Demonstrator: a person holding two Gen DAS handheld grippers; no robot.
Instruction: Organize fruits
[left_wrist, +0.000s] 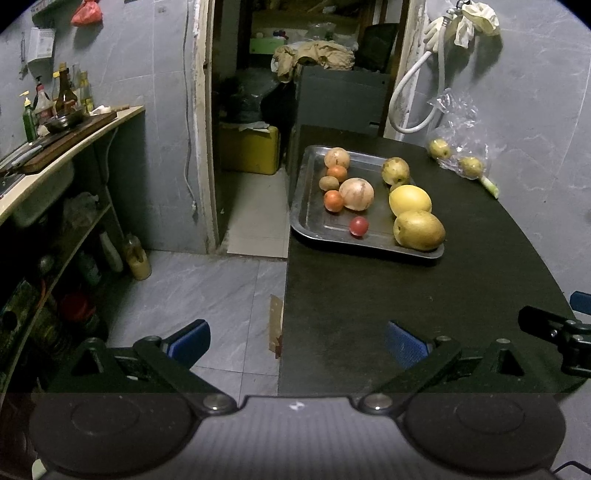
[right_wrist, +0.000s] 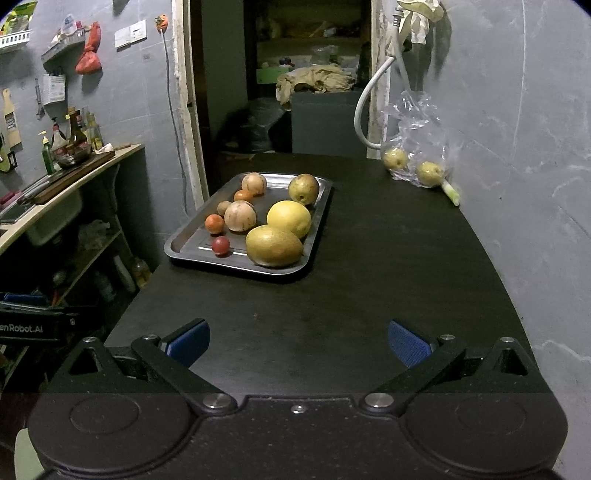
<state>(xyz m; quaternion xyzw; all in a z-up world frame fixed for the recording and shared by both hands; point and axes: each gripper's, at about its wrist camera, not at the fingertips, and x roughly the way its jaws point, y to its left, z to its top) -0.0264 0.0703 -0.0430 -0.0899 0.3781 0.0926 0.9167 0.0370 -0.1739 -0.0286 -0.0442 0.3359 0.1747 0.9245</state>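
On the dark table (left_wrist: 369, 314), seen from the left wrist, a metal tray (left_wrist: 306, 218) sits near the left edge, its long axis running away from the camera toward the doorway. It holds a yellow citrus (left_wrist: 410, 199), a big green-brown pear (left_wrist: 419, 229) at the near right corner lying sideways, a red tomato (left_wrist: 359, 226) and several smaller round fruits. The left gripper (left_wrist: 297, 341) hangs over the table's edge, spread wide, holding nothing.

From the right wrist, the tray (right_wrist: 184, 247) lies ahead and to the left, angled slightly right as it recedes. A clear bag (right_wrist: 417, 147) with two pale fruits rests against the wall, well apart from the tray. The right gripper (right_wrist: 298, 341) is spread wide above bare tabletop, empty.
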